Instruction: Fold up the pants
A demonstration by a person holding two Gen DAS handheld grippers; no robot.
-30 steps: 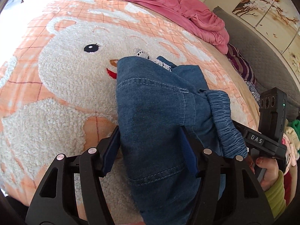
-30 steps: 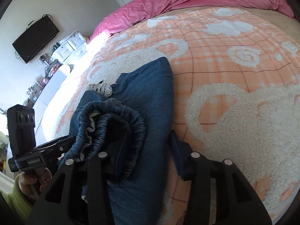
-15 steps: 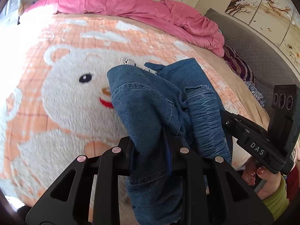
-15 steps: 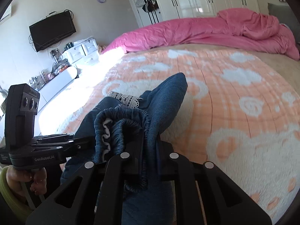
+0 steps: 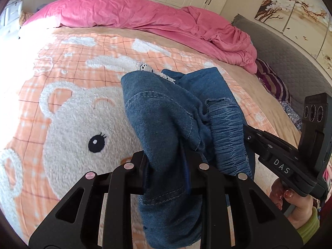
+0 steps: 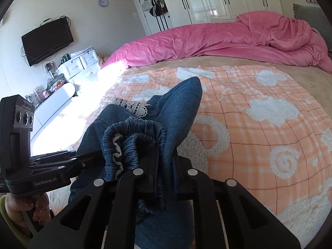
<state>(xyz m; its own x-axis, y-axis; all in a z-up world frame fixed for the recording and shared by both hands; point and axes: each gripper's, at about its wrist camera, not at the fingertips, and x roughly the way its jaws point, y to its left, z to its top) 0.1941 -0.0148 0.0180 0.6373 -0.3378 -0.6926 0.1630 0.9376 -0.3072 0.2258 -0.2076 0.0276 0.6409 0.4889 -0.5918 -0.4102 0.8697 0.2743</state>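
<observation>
The left gripper (image 5: pixel 166 168) pinched a fold of the blue denim pants (image 5: pixel 166 114) near a seam, while the right gripper (image 6: pixel 166 166) was clamped on the elastic waistband (image 6: pixel 143 139). The pants hung bunched between both grippers, above the peach bear-patterned fleece blanket (image 5: pixel 72 108) on the bed. Farther back lay a crumpled pink duvet (image 6: pixel 228 41), with white wardrobes (image 6: pixel 217 0) behind.

Black left gripper (image 5: pixel 166 166) and right gripper (image 6: pixel 165 171), each with four angular arms, triangular cutouts, silver round rivets. White "DAS" and "GenRobot.AI" lettering on side bars. Three-lens camera blocks above lettering. Yellow-green sleeve (image 5: pixel 309 226) below "DAS". Glossy reddish nails.
</observation>
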